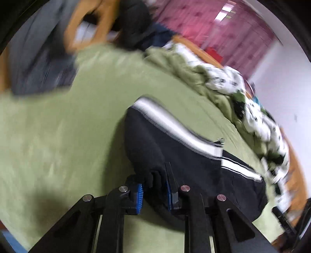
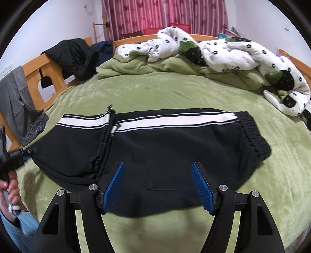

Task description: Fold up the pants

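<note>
Black pants (image 2: 155, 148) lie folded on the green bed (image 2: 175, 91), crumpled quilt (image 2: 223, 50) at twelve o'clock, pink curtains (image 2: 165, 13) behind. Left gripper (image 1: 154, 191) pinches the pants' edge at nine o'clock; right gripper (image 2: 157, 187) hovers spread wide.

No readable text, labels, brands or numbers appear anywhere.

The left wrist view sits low and close over the green bed (image 1: 58, 136), tilted, looking along its tongs (image 1: 154, 191) at one end of the black pants (image 1: 155, 146), and it is blurred. The right wrist view looks level across the bed (image 2: 155, 93) from its near edge toward the pink curtain (image 2: 165, 15), its tongs (image 2: 157, 169) above the pants (image 2: 175, 148). Both share the pants, the rumpled quilt (image 2: 223, 50) and the curtain.
</note>
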`<control>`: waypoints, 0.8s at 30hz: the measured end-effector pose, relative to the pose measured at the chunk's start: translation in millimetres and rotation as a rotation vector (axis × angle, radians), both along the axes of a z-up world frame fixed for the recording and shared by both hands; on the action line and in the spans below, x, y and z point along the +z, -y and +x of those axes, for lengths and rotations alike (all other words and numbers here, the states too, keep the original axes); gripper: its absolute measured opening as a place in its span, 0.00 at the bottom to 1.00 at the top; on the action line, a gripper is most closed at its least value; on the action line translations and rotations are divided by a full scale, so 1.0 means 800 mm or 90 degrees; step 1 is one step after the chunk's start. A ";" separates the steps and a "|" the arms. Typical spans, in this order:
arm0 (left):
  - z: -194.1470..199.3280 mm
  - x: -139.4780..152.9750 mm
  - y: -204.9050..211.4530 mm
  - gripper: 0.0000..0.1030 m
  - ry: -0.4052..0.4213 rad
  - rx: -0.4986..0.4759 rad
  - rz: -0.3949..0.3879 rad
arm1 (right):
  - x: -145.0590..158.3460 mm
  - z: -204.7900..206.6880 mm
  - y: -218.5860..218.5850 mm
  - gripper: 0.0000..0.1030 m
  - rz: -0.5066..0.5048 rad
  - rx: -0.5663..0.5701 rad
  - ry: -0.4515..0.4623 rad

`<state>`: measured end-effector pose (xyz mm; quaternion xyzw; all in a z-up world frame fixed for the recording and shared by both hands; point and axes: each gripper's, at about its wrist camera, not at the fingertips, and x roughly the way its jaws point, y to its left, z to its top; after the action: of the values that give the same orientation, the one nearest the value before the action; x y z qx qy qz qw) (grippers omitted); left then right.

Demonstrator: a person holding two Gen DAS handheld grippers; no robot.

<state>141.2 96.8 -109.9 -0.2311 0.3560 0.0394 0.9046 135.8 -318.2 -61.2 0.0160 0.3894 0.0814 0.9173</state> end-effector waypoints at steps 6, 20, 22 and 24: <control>0.027 0.087 0.159 0.16 0.086 -0.179 0.087 | 0.009 -0.024 0.068 0.69 0.014 -0.070 0.028; 0.071 -0.002 0.406 0.15 -0.002 -0.469 -0.092 | 0.007 -0.063 0.197 0.69 0.053 -0.235 0.036; 0.062 -0.014 0.398 0.16 -0.020 -0.483 -0.088 | 0.004 -0.060 0.197 0.69 0.060 -0.226 0.026; 0.044 -0.013 0.370 0.28 -0.003 -0.484 -0.092 | -0.001 -0.053 0.191 0.69 0.077 -0.201 0.015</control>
<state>176.8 -198.9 -120.7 -0.1461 0.4203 -0.3233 0.8351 93.8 -470.9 -61.7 0.1311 0.3658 -0.0400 0.9206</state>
